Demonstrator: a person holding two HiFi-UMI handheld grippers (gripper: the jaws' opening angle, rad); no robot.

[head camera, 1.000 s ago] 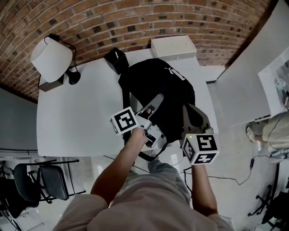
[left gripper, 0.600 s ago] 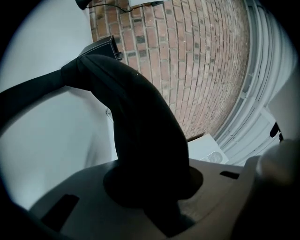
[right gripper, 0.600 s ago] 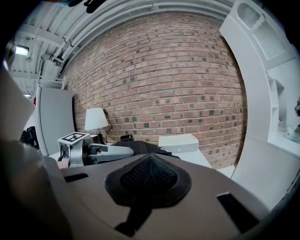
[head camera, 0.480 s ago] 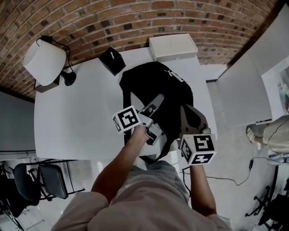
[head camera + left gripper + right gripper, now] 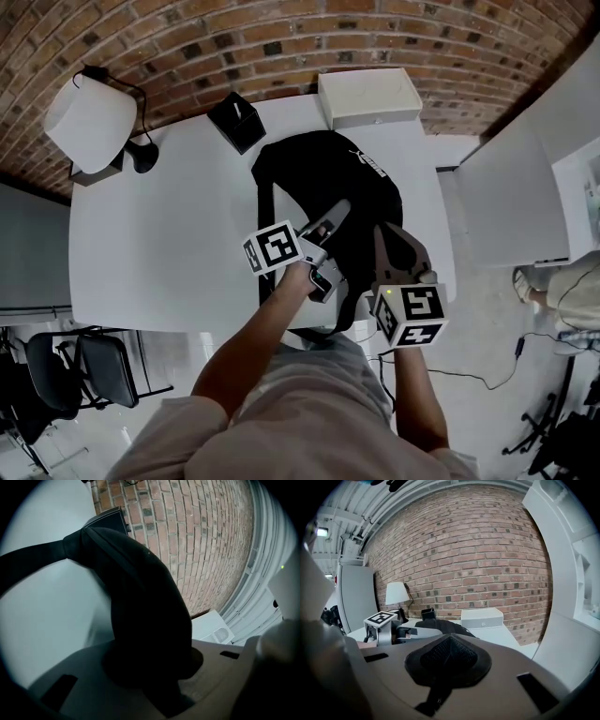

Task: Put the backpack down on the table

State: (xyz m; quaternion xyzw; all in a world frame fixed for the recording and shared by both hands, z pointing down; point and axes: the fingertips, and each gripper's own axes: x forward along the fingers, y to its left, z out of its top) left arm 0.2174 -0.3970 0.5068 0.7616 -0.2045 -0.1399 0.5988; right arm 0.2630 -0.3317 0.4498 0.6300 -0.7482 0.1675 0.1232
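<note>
1. The backpack [image 5: 328,183] lies on the right half of the table [image 5: 159,244], far end toward the brick wall, near end at the table's near edge. We judge it down or nearly so, but we cannot tell whether its full weight rests there.
2. Our left tool [image 5: 337,211] is clamped on a black strap [image 5: 140,620]. Our right tool [image 5: 386,234] is clamped on a mesh strap [image 5: 447,660].
3. A loop [image 5: 333,319] hangs over the near edge. If we let go while too much of the bag sits past that edge, it could slide off toward us.
4. If we draw back before the jaws part fully, a strap could catch and drag the bag along.
5. The black box [image 5: 236,122] and white box [image 5: 368,97] stand just beyond the bag, and a forward shove could knock them.
6. The lamp [image 5: 89,122] at the far left corner is well apart, so we see little risk there.
</note>
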